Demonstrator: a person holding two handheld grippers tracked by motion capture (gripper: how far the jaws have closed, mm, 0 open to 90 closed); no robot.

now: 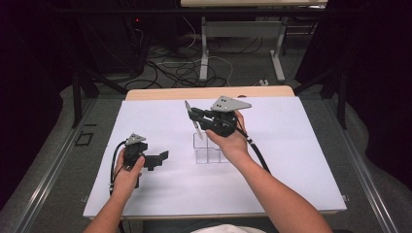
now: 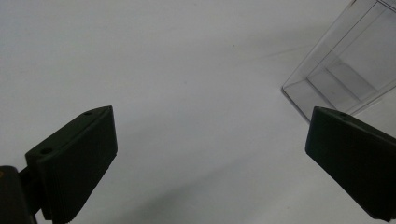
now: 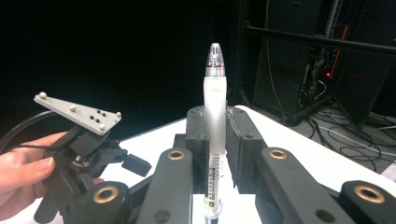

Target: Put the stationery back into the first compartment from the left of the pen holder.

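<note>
The right gripper (image 1: 192, 112) is clamped on a pen (image 3: 215, 135), held above the clear box (image 1: 210, 150) at its eleven o'clock. The left gripper (image 1: 163, 156), jaws apart, rests at the box's nine o'clock.

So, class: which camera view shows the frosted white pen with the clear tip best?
The right gripper view: the frosted white pen stands upright and close, clamped between the right gripper jaws, tip and printed barrel plain. The high view gives it as a thin pale sliver above the clear plastic box.

Black tongs (image 1: 190, 112); grey three-cornered plates; black trailing cables
</note>
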